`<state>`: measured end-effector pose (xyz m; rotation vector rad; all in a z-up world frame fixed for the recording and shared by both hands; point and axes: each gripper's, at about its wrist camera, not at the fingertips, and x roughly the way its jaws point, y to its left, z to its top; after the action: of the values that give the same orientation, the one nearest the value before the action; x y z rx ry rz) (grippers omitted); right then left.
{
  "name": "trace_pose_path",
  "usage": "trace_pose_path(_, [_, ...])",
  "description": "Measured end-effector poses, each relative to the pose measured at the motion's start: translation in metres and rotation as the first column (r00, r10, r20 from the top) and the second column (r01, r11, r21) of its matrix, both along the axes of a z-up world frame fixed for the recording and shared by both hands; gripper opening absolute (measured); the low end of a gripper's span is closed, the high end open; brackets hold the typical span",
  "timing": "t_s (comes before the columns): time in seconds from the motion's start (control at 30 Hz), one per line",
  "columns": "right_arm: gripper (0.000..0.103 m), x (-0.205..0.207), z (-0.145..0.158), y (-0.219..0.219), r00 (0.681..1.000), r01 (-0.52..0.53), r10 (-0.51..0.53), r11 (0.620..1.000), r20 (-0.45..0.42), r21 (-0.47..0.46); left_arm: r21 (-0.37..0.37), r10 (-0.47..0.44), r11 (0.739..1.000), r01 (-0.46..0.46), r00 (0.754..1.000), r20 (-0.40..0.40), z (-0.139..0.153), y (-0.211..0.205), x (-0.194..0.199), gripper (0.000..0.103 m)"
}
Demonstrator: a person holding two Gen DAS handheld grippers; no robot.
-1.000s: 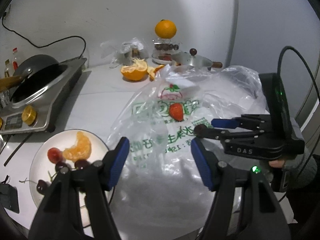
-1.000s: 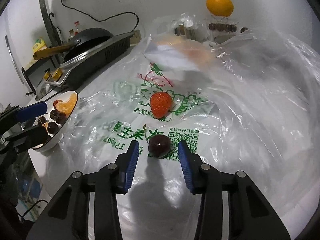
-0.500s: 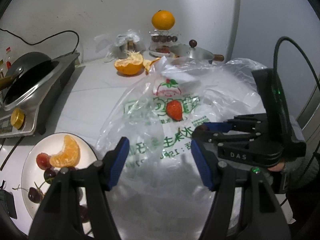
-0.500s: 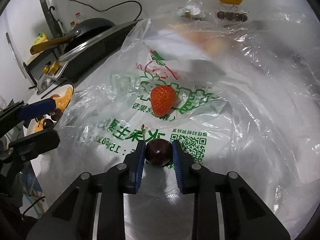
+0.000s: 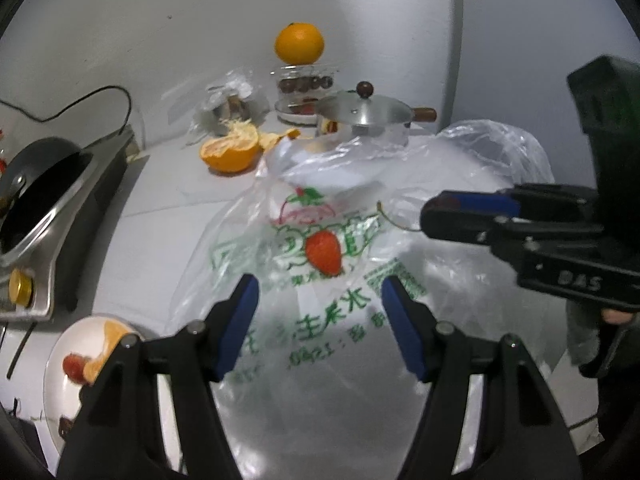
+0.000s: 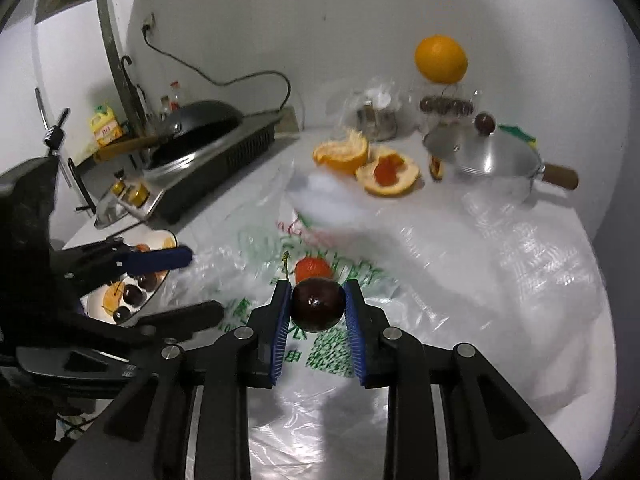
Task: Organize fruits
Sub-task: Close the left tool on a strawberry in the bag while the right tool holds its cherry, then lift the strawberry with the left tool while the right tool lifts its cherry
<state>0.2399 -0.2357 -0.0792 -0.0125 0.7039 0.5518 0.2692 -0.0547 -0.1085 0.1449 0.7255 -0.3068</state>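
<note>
So the white worktop [image 6: 248,200] is mostly buried under a big crinkly clear bag [image 5: 320,320] with green print, spread flat across the middle. Off at about 10 o'clock from the bag sits a cooktop [image 6: 224,160] with a black wok [image 6: 200,120] on it. Back at 12 to 1 o'clock there's a steel pot [image 5: 364,116] with its lid on and a wooden handle, and behind it a whole orange [image 5: 299,43] perched on a glass dish. A peeled-open orange half [image 5: 230,152] with loose peel lies between the cooktop and the pot.

Down at 8 o'clock there's a white plate [image 6: 96,300] with orange segments and a few dark cherries on it, right beside the bag's edge.

The left gripper [image 5: 318,320] hangs over the near part of the bag, fingers spread apart with nothing between them. The right gripper [image 6: 318,312] is up off the bag with its fingers clenched on a dark cherry [image 6: 317,303], stem sticking up at 11 o'clock. That's one fruit in the air.

A strawberry [image 5: 323,252] is lying on the bag, dead centre on the printed logo, just past the cherry and not touching it.
</note>
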Motion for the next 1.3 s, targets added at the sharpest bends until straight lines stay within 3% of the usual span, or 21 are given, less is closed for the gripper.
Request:
trace_pose_path(0.6, [0.028, 0.025, -0.005, -0.034, 1.0, 0.009, -0.009, 0.997, 0.001, 0.08, 0.067, 0.012, 0.998, -0.006, 0.995, -0.099, -0.043, -0.041, 0.077, 0.064])
trace_pose_path(0.93, [0.028, 0.028, -0.007, -0.036, 1.0, 0.017, -0.017, 0.997, 0.003, 0.081, 0.075, 0.048, 0.996, -0.038, 0.99, -0.135, -0.057, -0.036, 0.091, 0.034])
trace_pose_path(1.3, [0.028, 0.019, 0.0, -0.027, 1.0, 0.012, -0.014, 0.998, 0.021, 0.061, 0.053, 0.013, 0.999, -0.008, 0.996, -0.089, -0.035, -0.032, 0.066, 0.034])
